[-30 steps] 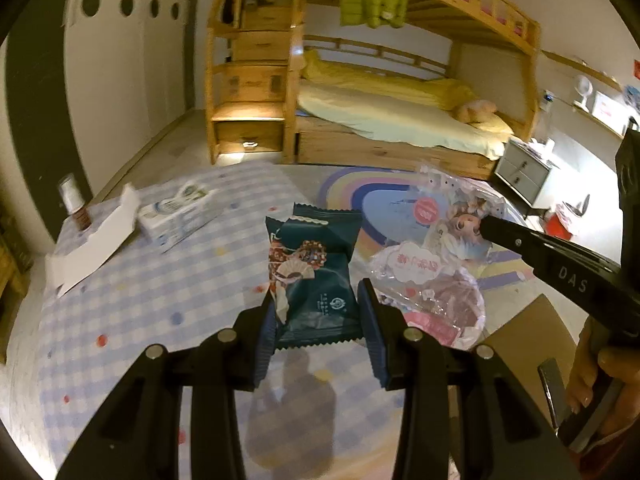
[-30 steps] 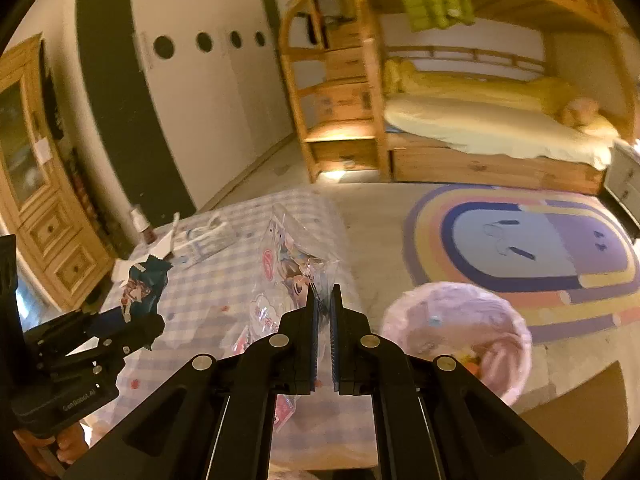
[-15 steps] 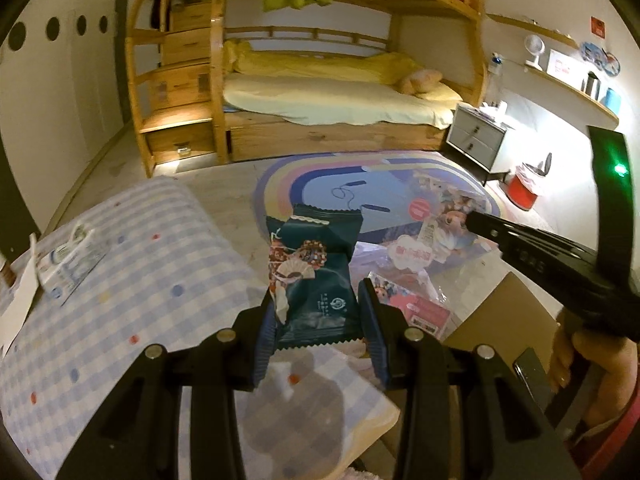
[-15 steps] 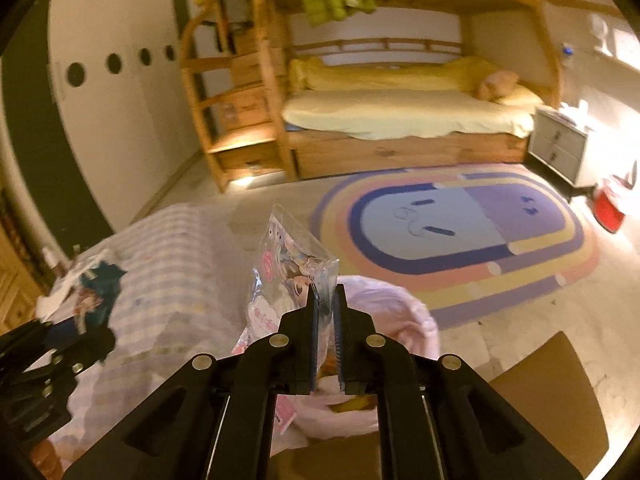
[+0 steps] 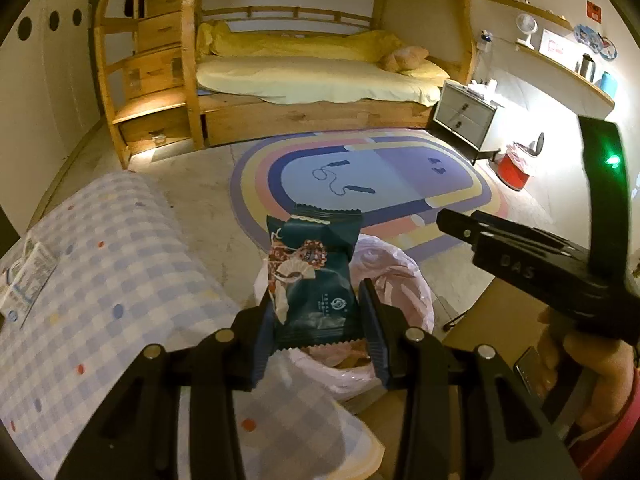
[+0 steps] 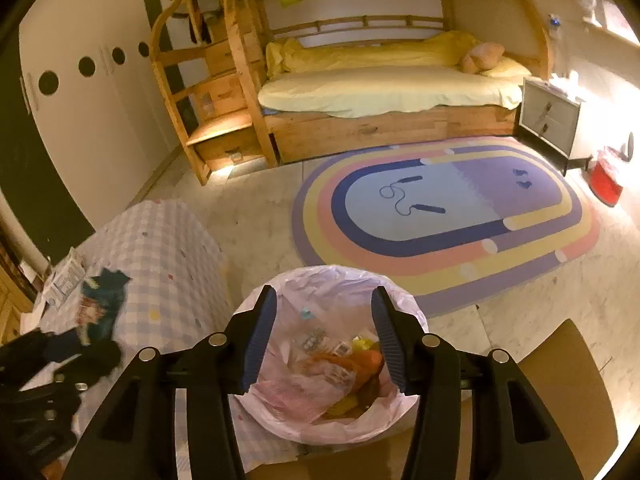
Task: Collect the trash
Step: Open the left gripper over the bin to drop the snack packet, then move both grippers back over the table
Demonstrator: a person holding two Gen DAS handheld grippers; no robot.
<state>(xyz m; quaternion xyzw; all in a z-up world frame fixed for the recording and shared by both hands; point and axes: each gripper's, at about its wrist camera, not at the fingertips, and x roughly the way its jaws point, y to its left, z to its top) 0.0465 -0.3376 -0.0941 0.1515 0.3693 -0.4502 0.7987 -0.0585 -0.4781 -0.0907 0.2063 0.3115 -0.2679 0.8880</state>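
My left gripper [image 5: 318,320] is shut on a dark teal snack wrapper [image 5: 316,280] and holds it upright over the near rim of a trash bin with a pink liner [image 5: 396,276]. My right gripper [image 6: 322,336] is open and empty directly above the same bin [image 6: 328,412]. The clear printed wrapper [image 6: 320,368] lies inside the bin on other trash. The left gripper and its teal wrapper [image 6: 100,300] also show blurred at the left of the right wrist view. The right gripper [image 5: 460,224] shows at the right of the left wrist view.
A table with a blue checked cloth [image 5: 100,280] stands left of the bin, with a white packet [image 5: 24,280] on its far left. A brown chair seat [image 6: 560,392] is right of the bin. A rainbow rug [image 6: 440,216], a bunk bed [image 6: 380,92] and a red bin [image 6: 606,184] lie beyond.
My right gripper has opened and dropped the clear wrapper into the bin. My left gripper has swung right from over the table to the bin with the teal wrapper.
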